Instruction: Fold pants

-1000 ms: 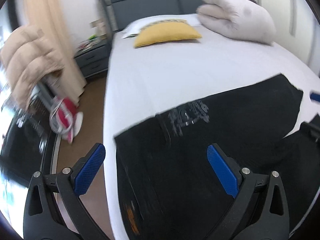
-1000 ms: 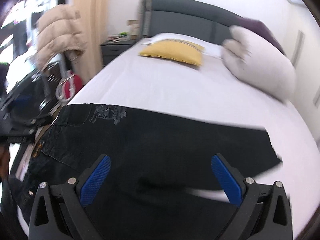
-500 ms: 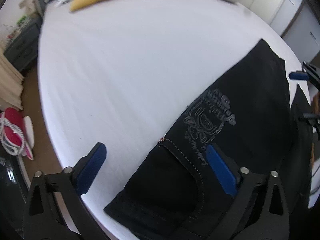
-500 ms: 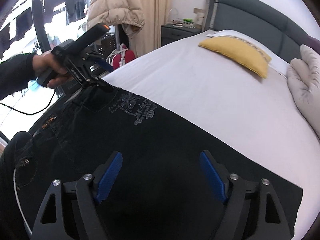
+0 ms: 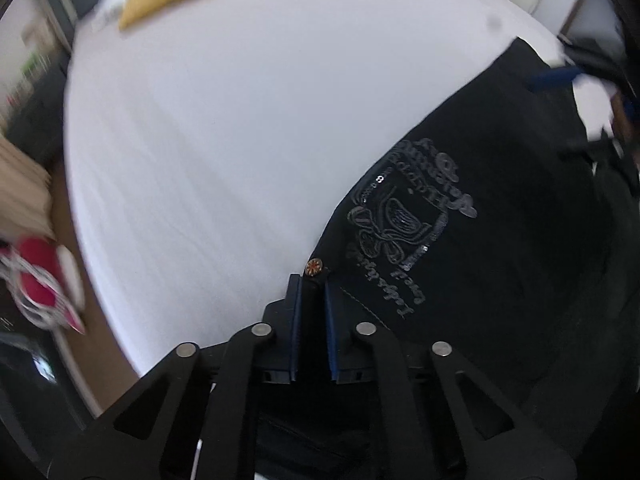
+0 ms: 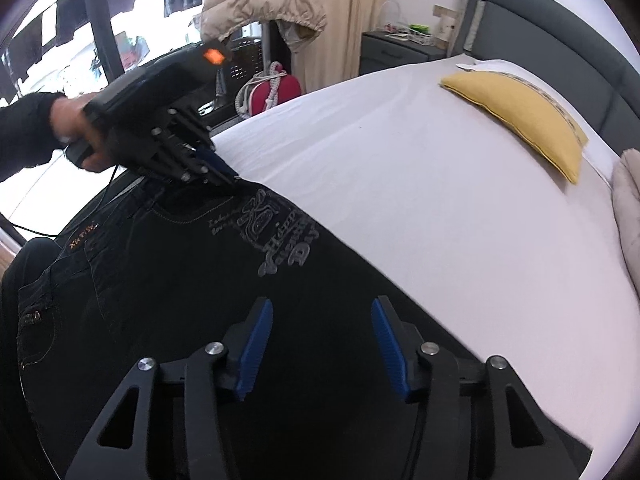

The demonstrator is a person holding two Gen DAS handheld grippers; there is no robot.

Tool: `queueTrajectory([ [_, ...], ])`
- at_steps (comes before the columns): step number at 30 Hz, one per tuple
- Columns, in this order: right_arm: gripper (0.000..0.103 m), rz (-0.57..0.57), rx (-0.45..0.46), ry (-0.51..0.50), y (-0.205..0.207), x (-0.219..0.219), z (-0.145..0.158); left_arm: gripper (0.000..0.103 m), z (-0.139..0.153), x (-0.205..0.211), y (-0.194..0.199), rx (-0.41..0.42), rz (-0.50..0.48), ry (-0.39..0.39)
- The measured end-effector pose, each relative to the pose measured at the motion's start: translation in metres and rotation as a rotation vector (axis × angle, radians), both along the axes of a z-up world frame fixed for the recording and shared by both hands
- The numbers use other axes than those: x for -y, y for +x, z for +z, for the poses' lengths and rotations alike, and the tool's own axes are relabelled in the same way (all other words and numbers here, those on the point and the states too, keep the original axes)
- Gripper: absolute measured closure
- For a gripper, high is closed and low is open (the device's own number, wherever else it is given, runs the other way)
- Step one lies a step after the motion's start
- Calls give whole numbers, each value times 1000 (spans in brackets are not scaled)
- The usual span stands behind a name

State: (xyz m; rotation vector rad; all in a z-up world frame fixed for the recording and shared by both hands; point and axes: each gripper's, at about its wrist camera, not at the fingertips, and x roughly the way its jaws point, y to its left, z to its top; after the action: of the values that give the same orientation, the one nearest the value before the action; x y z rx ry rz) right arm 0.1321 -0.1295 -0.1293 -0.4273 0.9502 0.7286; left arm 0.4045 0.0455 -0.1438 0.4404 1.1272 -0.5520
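Black pants (image 6: pixel 168 280) are laid flat across the white bed (image 6: pixel 420 184), waistband end toward the bed's edge, printed logo facing up. The left gripper (image 5: pixel 312 280) has its jaws closing tight on the pants' edge right by the copper rivet (image 5: pixel 313 267). The right gripper (image 6: pixel 320 312) hovers over the leg, jaws closing with nothing pinched between them. A yellow pillow (image 6: pixel 520 116) sits near the headboard.
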Motion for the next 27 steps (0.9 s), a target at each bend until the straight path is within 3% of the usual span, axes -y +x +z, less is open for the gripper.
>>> queueTrajectory([
  [4, 48, 78, 2, -51, 12, -14, -2, 97, 26, 1, -36, 145, -28, -17],
  [11, 48, 117, -14, -119, 34, -26, -11, 98, 48, -13, -78, 223, -64, -37],
  [13, 55, 122, -40, -144, 40, -27, -19, 98, 49, -16, -83, 225, -57, -47],
  [15, 84, 119, -72, -172, 45, -25, -26, 98, 49, -16, -78, 226, -49, -51],
  [16, 91, 110, -78, -179, 46, -23, -28, 98, 46, -12, -76, 227, -46, -52],
  [21, 97, 79, -108, -108, 34, -13, -16, 98, 43, -11, -71, 221, -26, -76],
  [27, 98, 69, -97, -5, -8, -23, 2, 99, 50, -9, -112, 212, -40, -100],
])
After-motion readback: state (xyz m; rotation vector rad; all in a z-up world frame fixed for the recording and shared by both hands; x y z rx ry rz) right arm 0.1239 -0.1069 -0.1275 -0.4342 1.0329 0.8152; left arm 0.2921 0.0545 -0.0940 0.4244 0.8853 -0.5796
